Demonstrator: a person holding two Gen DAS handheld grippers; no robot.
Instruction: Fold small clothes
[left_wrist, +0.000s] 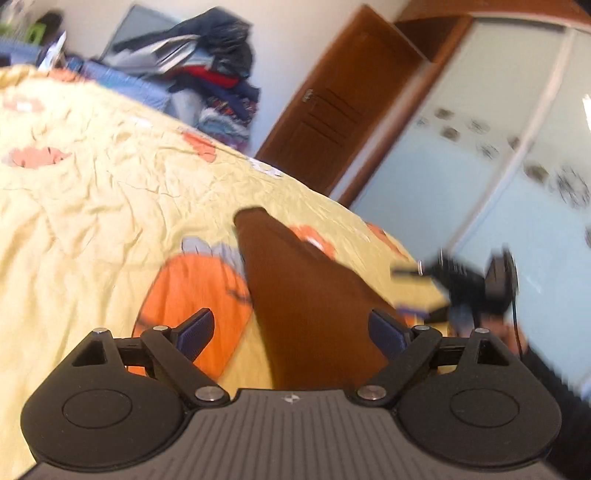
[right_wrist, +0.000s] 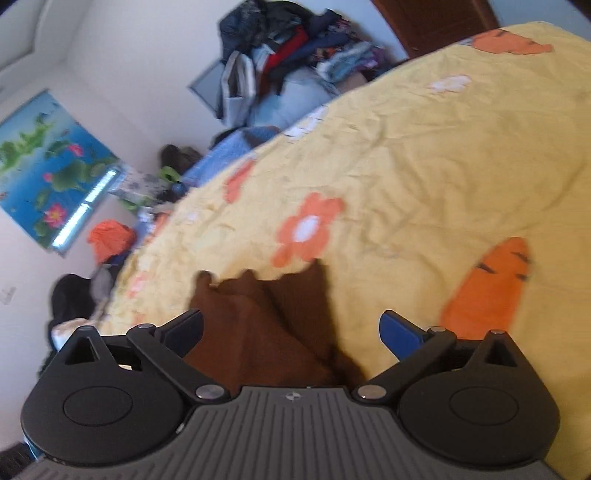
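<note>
A small brown garment (left_wrist: 303, 295) lies on the yellow bedspread (left_wrist: 110, 184) with orange prints. In the left wrist view it runs as a long narrow strip between the fingers of my left gripper (left_wrist: 291, 332), whose jaws stand wide open around it. In the right wrist view the brown garment (right_wrist: 258, 325) is bunched and wrinkled between the fingers of my right gripper (right_wrist: 291, 332), also wide open, nearer the left finger. The right gripper (left_wrist: 472, 284) also shows in the left wrist view, blurred, at the right over the bed edge.
A pile of mixed clothes (left_wrist: 207, 62) is heaped beyond the far side of the bed, also in the right wrist view (right_wrist: 288, 48). A brown door (left_wrist: 343, 96) and a pale sliding wardrobe (left_wrist: 480, 147) stand to the right. A lotus poster (right_wrist: 48, 166) hangs on the wall.
</note>
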